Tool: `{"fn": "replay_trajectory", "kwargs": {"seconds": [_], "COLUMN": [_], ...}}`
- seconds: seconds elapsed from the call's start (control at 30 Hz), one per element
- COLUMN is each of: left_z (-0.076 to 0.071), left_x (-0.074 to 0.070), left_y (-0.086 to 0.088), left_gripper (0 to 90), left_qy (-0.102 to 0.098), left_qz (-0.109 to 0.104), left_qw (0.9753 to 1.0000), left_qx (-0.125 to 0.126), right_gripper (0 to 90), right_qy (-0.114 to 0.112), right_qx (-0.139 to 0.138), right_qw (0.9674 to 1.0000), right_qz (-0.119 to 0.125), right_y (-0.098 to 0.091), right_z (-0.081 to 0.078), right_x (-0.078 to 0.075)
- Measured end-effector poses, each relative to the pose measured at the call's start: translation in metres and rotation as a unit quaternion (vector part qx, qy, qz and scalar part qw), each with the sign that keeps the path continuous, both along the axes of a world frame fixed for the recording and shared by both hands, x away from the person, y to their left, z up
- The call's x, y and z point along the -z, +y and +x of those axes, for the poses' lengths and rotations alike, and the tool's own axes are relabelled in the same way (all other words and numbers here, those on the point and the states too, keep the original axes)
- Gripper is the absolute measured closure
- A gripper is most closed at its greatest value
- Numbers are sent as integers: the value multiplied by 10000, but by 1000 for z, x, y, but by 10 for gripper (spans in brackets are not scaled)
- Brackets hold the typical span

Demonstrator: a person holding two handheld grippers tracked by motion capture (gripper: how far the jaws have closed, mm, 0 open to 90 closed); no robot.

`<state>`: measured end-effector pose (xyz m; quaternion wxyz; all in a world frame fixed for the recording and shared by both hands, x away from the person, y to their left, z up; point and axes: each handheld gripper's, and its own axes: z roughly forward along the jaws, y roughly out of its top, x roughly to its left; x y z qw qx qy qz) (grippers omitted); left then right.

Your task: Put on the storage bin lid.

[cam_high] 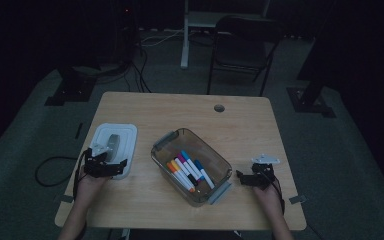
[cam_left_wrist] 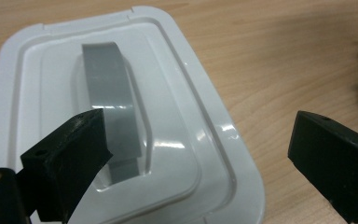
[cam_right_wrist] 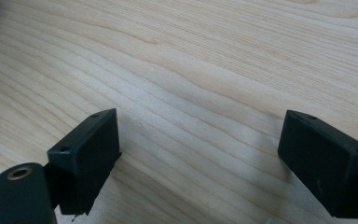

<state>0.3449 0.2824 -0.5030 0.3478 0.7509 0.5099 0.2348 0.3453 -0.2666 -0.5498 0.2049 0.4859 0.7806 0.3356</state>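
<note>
I am holding the left gripper (cam_high: 111, 167) over the near end of the white lid (cam_high: 125, 136), which is lying flat at the left of the wooden table (cam_high: 240, 125), handle side up, well apart from the box it belongs to. Its jaws are standing wide with nothing between the pads: in the left gripper view one jaw is hovering over the grey handle (cam_left_wrist: 109, 93) and the other is hanging out past the lid's edge, above bare wood. I am judging that stance as a set-up for taking the lid by that handle, since it is the one raised part on an otherwise low, smooth shell.

The lid (cam_left_wrist: 177, 93) is looking like glossy moulded plastic, rounded at the corners, with stepped ridges running round a sunken middle; the handle is a matte grey strap arching across that hollow.

In the middle, the clear container (cam_high: 166, 162) is sitting open and turned at an angle, smoky and see-through, with grey clasps at two ends. Inside, the markers (cam_high: 190, 170) are lying side by side, slim tubes with orange, purple and blue caps.

At the right I am resting the right gripper (cam_high: 246, 178) low over plain table, jaws spread wide and empty, parked clear of the container. The tabletop (cam_right_wrist: 191, 70) is showing pale, fine-grained wood.
</note>
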Motion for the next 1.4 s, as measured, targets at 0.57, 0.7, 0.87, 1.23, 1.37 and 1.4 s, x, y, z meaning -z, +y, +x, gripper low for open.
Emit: {"fn": "replay_trajectory", "kwargs": {"seconds": [0.57, 0.7, 0.87, 1.23, 1.37, 1.4], "left_z": [12, 17, 21, 43, 48, 48], "left_x": [7, 10, 10, 19, 22, 22], "left_y": [10, 12, 15, 15, 13, 13], "left_gripper": [306, 322, 321, 366, 478, 512], "left_qy": [28, -71, -202, 131, 257, 273], "left_qz": [-128, -68, -51, 304, 405, 351], "left_qw": [9991, 9980, 9960, 9964, 9959, 9961], "left_qx": [-391, -619, -867, -786, -760, -756], "right_gripper": [121, 121, 121, 122, 122, 122], "right_qy": [1, 2, 2, 19, -105, -142], "right_qx": [16, 19, 18, -110, -349, -392], "right_qw": [10000, 10000, 10000, 9996, 9991, 9989], "right_qz": [9, 5, 4, 253, 215, 222], "right_y": [0, 0, 0, 5, 16, 19], "right_z": [0, 0, 0, 1, 1, 1], "right_x": [0, 0, 0, -3, -11, -12]}}
